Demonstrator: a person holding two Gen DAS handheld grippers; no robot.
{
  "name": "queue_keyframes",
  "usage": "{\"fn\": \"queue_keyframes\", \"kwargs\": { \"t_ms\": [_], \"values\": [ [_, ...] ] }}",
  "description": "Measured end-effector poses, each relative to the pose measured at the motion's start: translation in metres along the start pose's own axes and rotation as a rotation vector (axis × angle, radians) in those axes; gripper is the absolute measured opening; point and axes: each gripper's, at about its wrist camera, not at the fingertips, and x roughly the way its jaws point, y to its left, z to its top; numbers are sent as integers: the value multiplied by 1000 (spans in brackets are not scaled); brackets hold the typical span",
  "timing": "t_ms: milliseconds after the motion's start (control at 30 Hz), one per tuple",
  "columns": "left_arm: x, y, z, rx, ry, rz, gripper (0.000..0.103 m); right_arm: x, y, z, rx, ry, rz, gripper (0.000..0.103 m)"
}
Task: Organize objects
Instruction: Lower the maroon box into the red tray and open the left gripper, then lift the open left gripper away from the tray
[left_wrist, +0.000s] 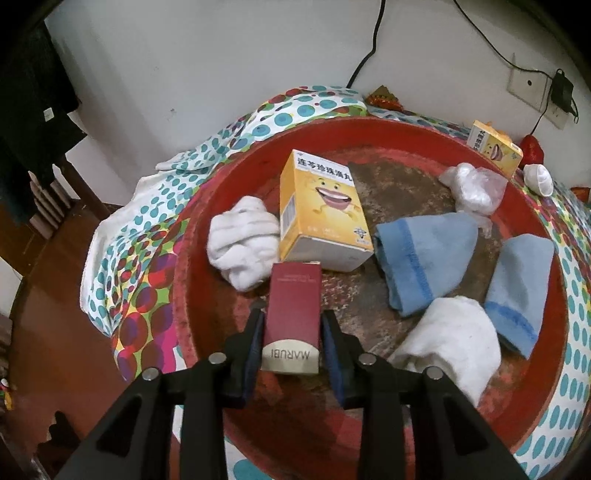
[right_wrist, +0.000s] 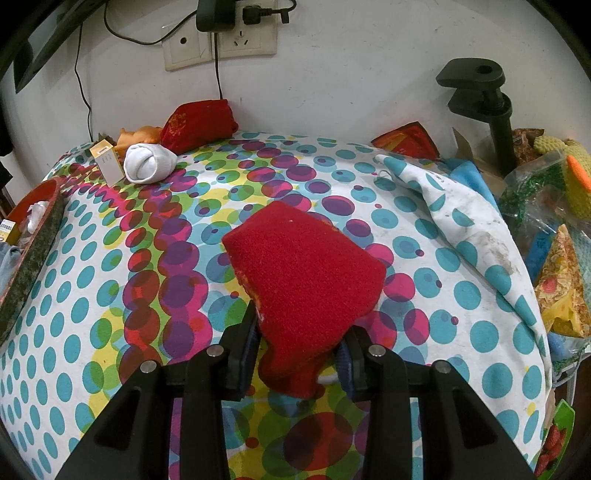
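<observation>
- The left gripper (left_wrist: 291, 332) is clamped on the maroon box (left_wrist: 293, 314) over the red tray (left_wrist: 207, 332); it should lower it flat into the bare patch at 6 o'clock.
- The yellow box (left_wrist: 320, 210) at 12 o'clock and the white sock (left_wrist: 242, 246) at 10 o'clock crowd it.
- The right gripper (right_wrist: 299, 347) pinches the red sock (right_wrist: 306, 273) above the dotted cloth (right_wrist: 110, 295); the tray lies at 9 o'clock.

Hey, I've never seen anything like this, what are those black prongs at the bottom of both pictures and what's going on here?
Those prongs are hand-held two-finger grippers; a person holds one in each hand, and each carries a camera looking along its fingers. The left gripper clamps a dark red MARUBI box over a round red tray holding a yellow cartoon-face box, blue folded cloths and white rolled socks. The right gripper grips a red fuzzy sock above a polka-dot tablecloth, where another white rolled sock lies.
</observation>
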Motion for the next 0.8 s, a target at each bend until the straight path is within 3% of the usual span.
{"fn": "queue_keyframes", "kwargs": {
  "t_ms": [167,433,533,800],
  "values": [
    [-8,3,-5,1,-84,71,48,0,1,0,-1,0,-2,35],
    [-33,-9,-19,34,-180,40,53,1,2,0,0,0,-4,37],
    [-41,-12,-26,38,-214,41,55,1,-1,0,8,2,-15,43],
    [-63,-17,-46,27,-261,-53,61,4,-7,1,24,5,-29,51]
  ]
}}
